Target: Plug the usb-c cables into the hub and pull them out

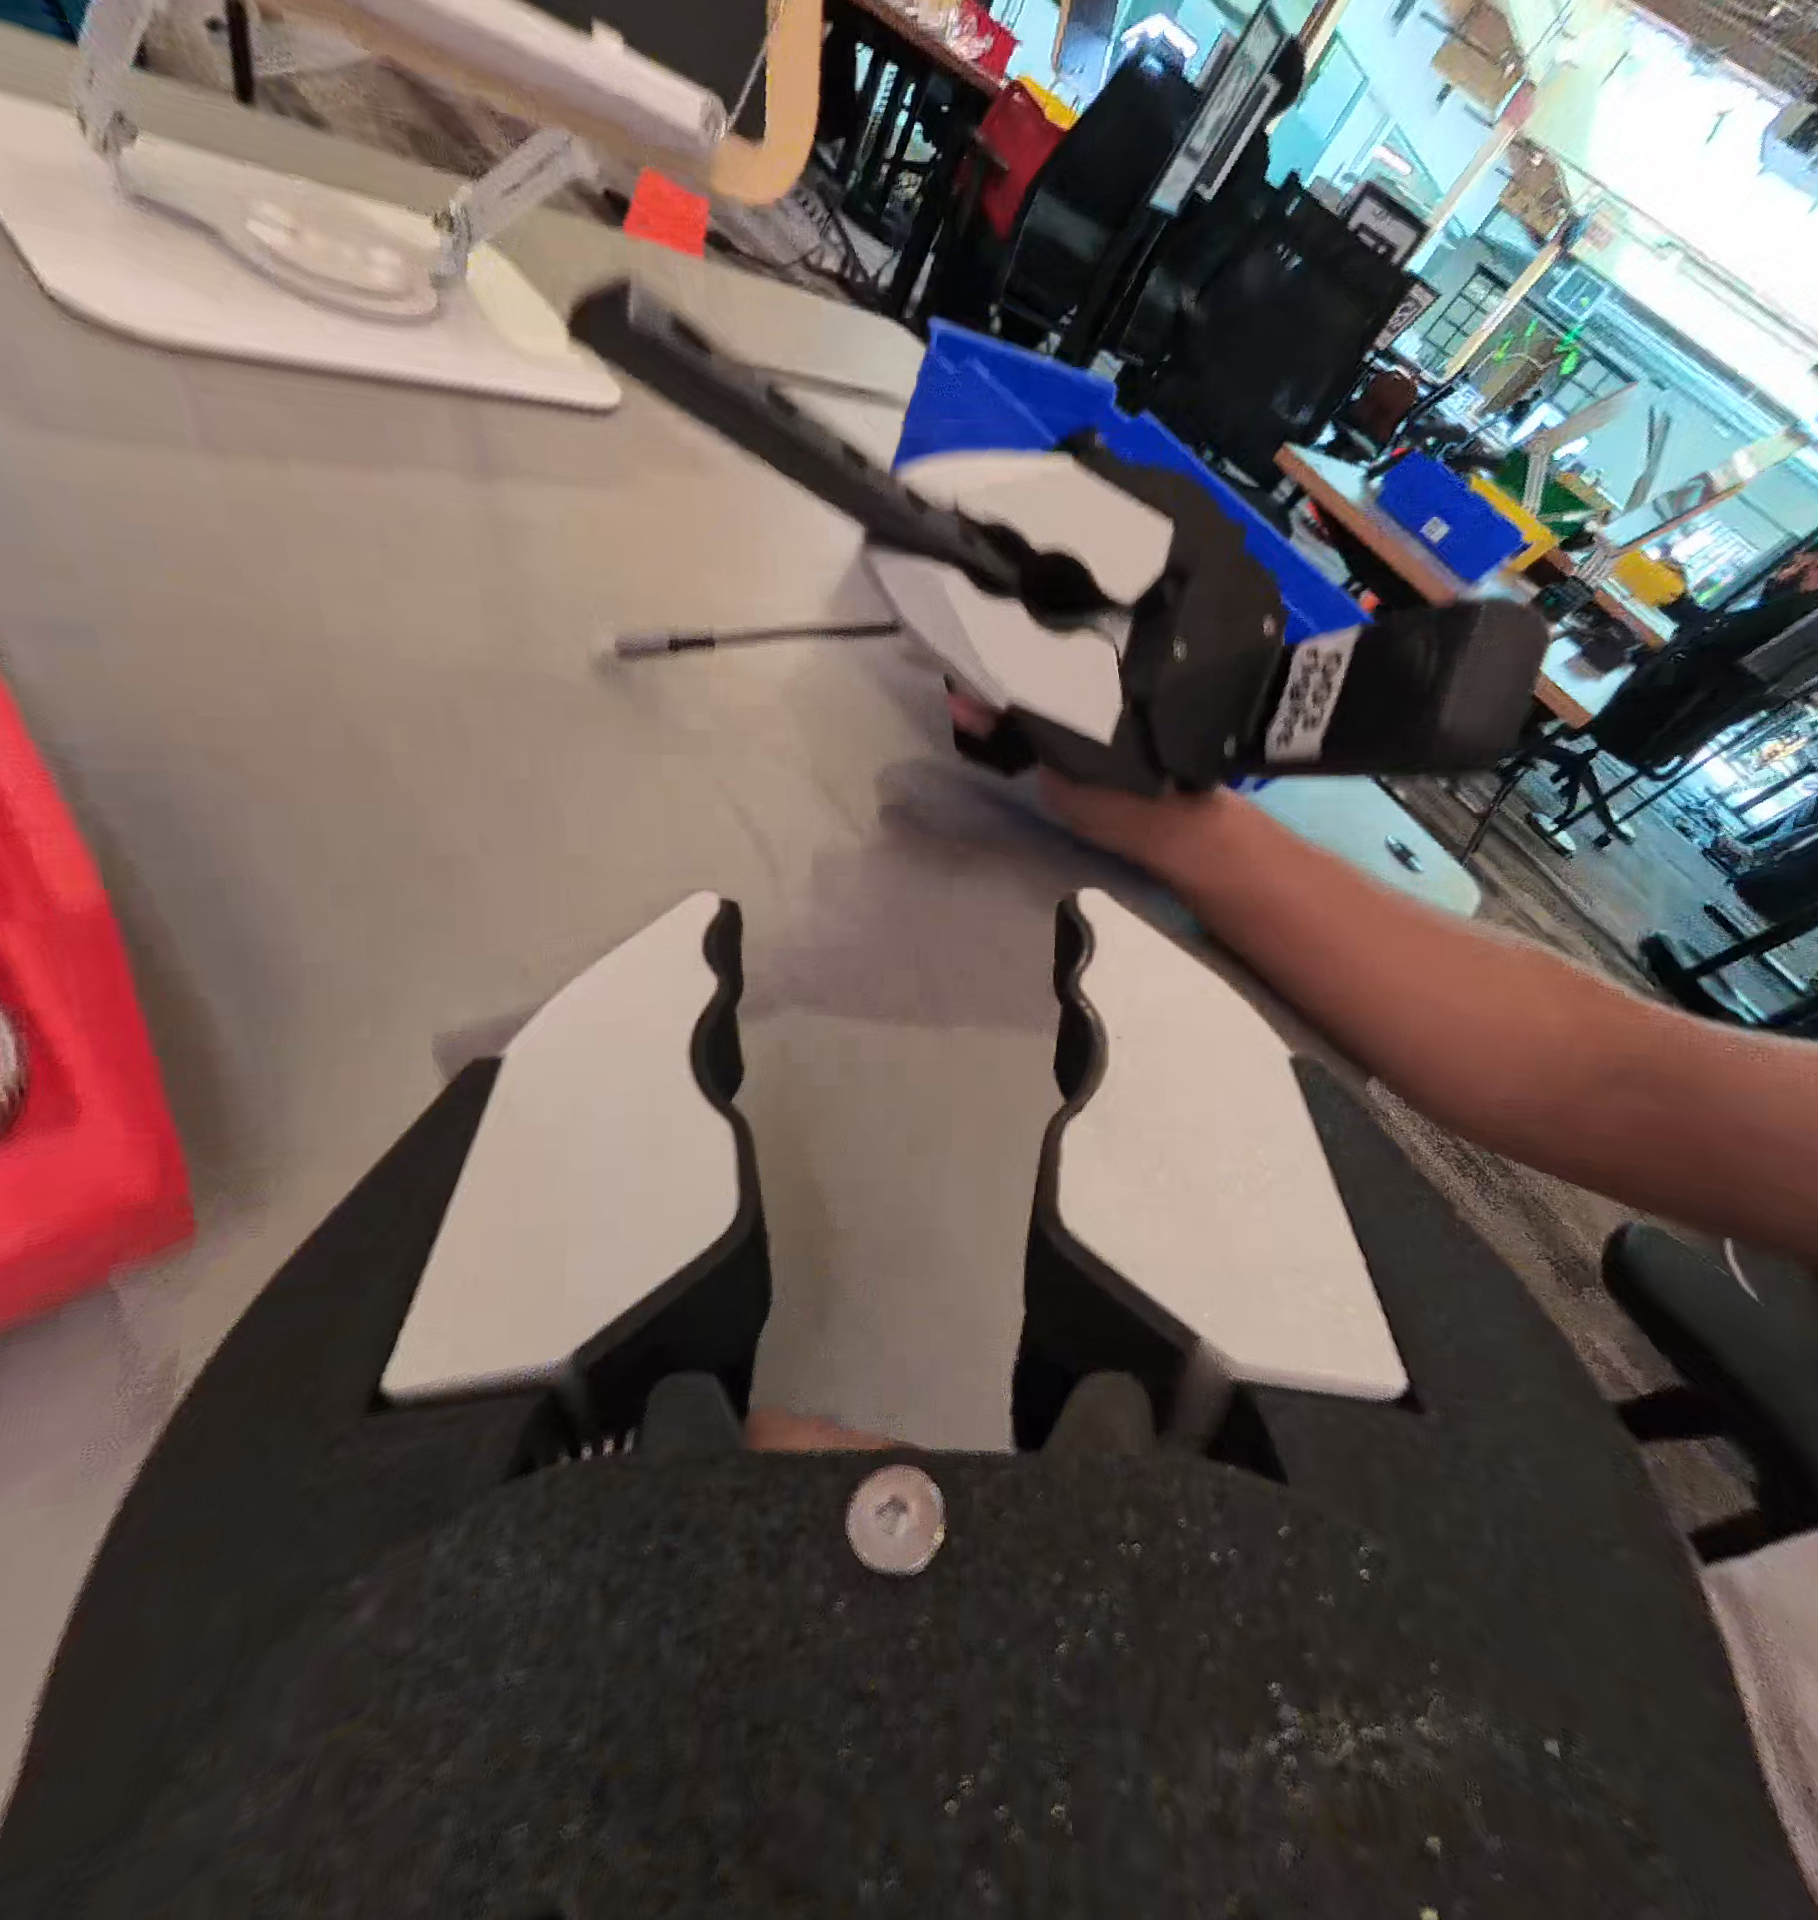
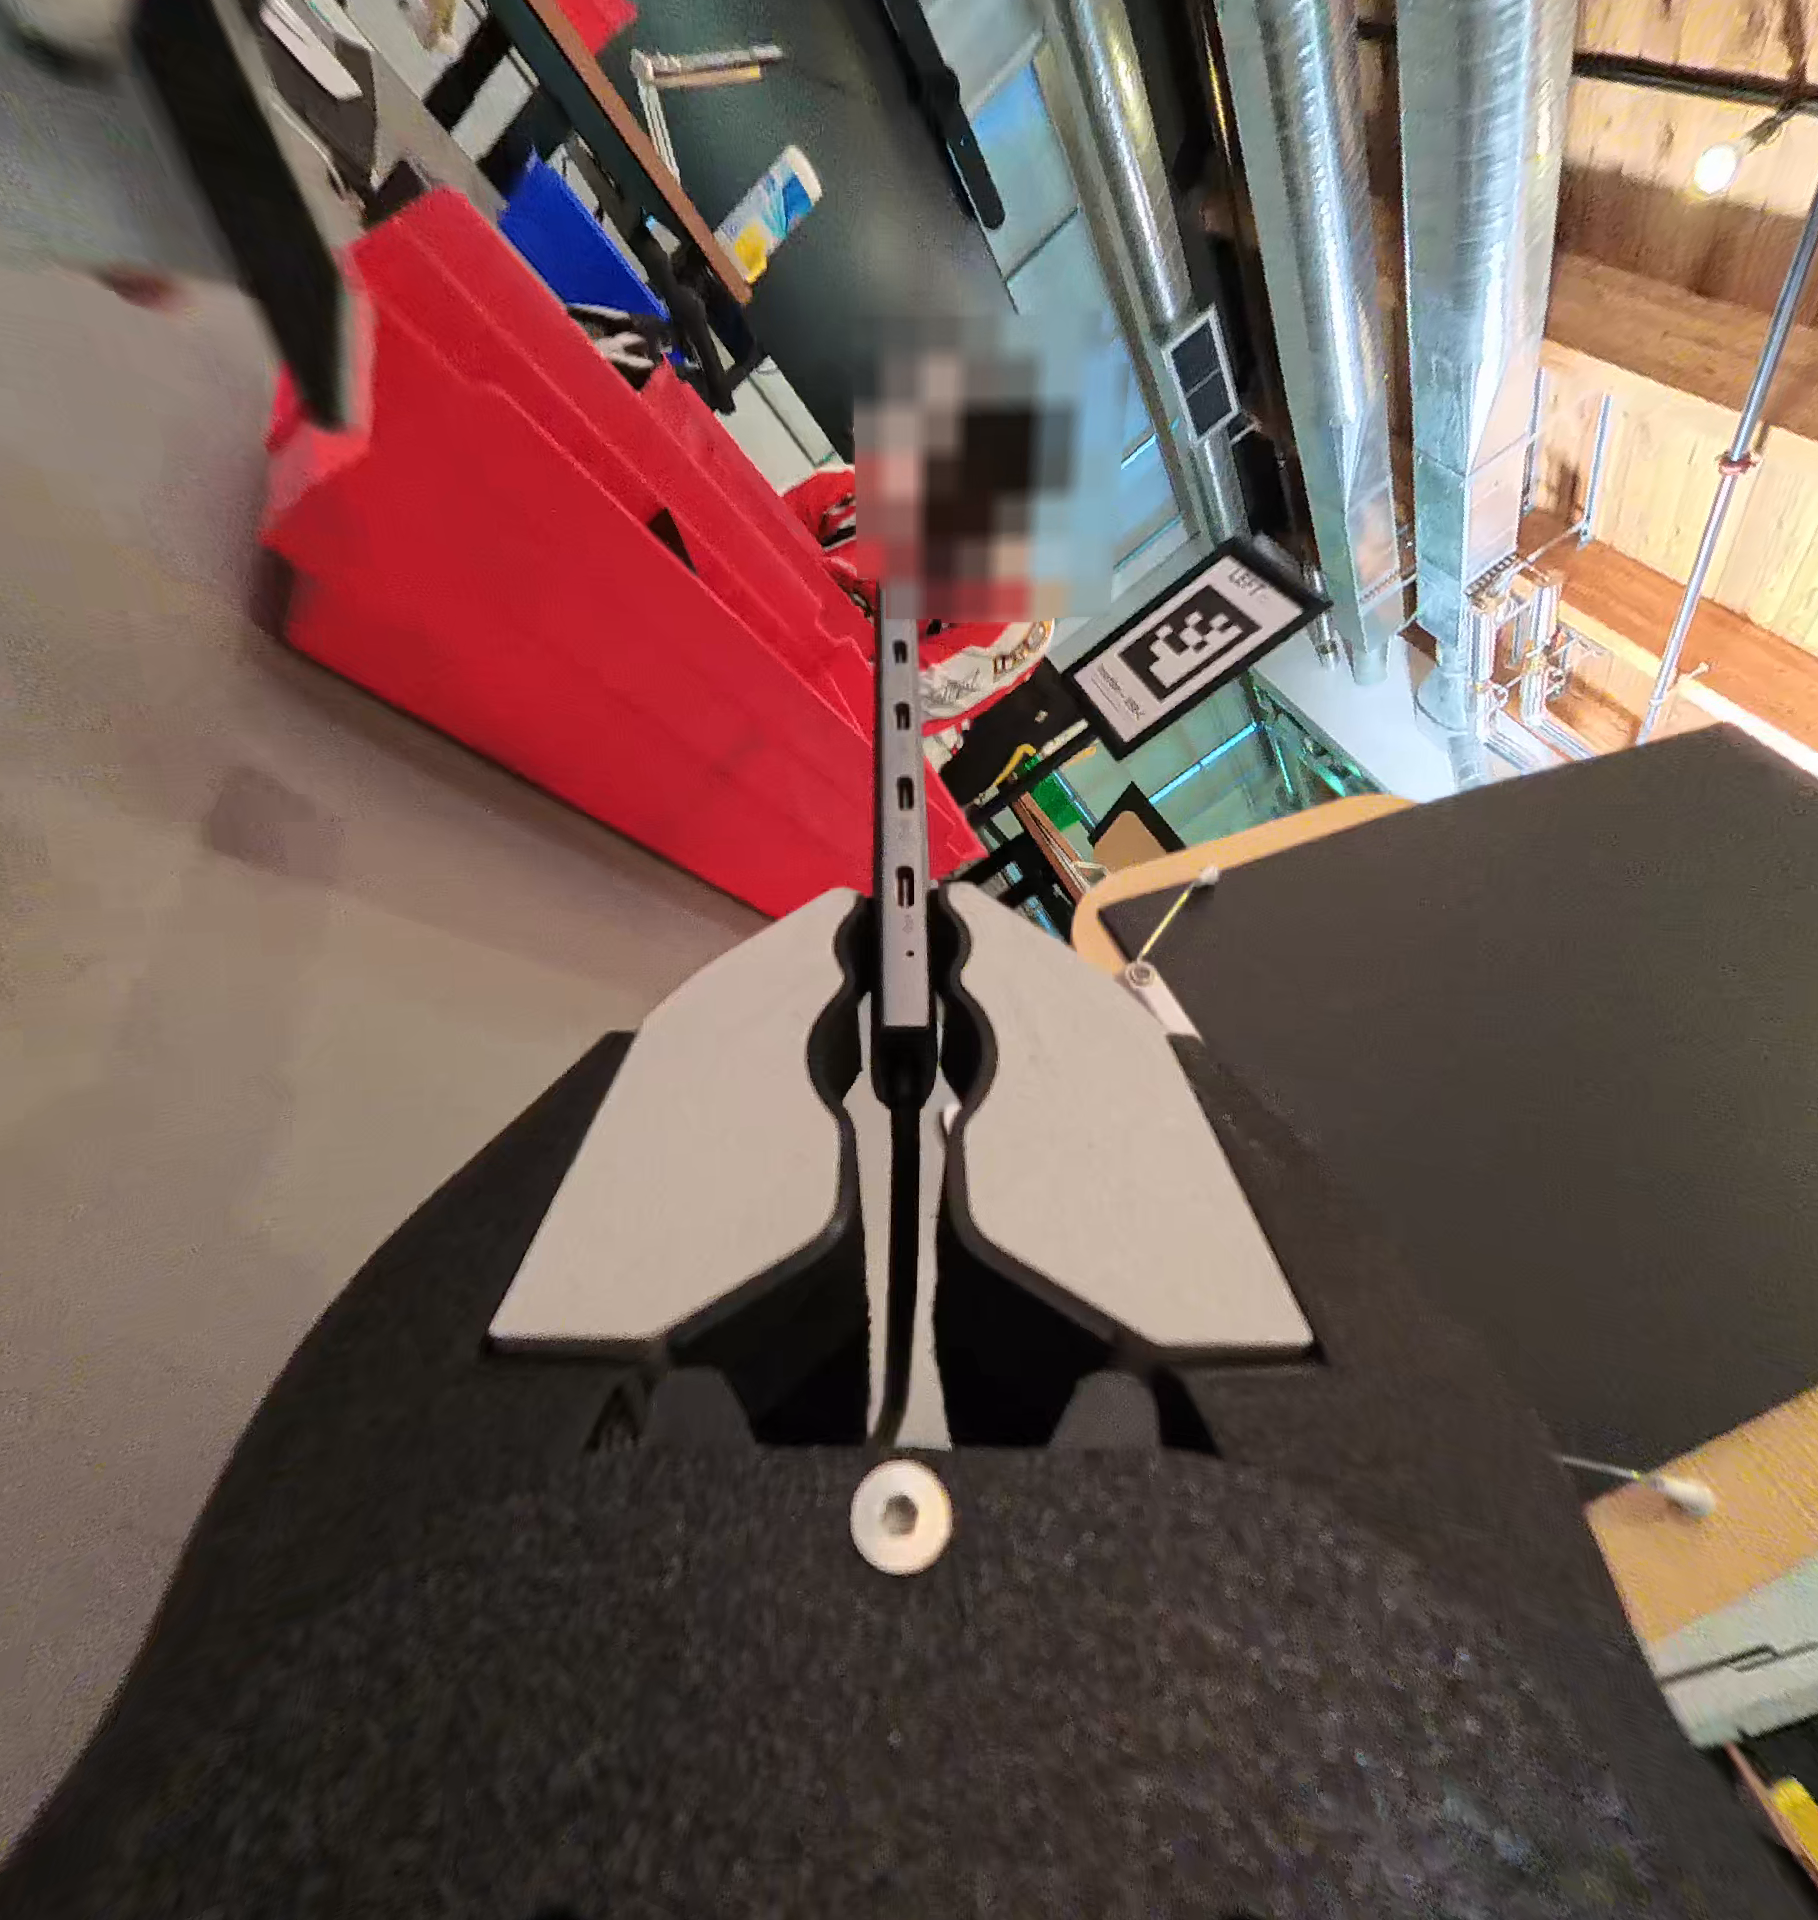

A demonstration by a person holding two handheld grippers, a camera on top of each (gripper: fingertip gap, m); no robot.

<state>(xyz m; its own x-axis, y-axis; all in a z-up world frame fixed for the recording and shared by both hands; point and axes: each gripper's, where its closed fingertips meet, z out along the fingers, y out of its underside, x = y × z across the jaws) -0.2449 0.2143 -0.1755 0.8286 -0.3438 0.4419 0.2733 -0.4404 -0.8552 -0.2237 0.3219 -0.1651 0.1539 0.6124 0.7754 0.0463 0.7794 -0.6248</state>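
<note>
My right gripper (image 2: pixel 903 925) is shut on a long dark grey hub (image 2: pixel 903 790), held edge-on above the table, its row of small ports facing the camera. Its black cable (image 2: pixel 900 1247) runs back between the fingers. In the left wrist view the same gripper (image 1: pixel 1040 597) holds the hub (image 1: pixel 780 436) slanted up and to the left over the grey table (image 1: pixel 365 727). A thin dark cable with a metal plug (image 1: pixel 749 636) lies on the table under the hub. My left gripper (image 1: pixel 894 914) is open and empty, low over the table in front of the right one.
A red bin (image 1: pixel 43 1039) stands at the left; it also shows in the right wrist view (image 2: pixel 572 582). A white board with a clear stand (image 1: pixel 261 239) lies at the back left. A blue bin (image 1: pixel 1071 436) sits behind the right gripper. A forearm (image 1: pixel 1507 1039) crosses from the right. The gap from one gripper's tips to the other's is roughly 12 centimetres.
</note>
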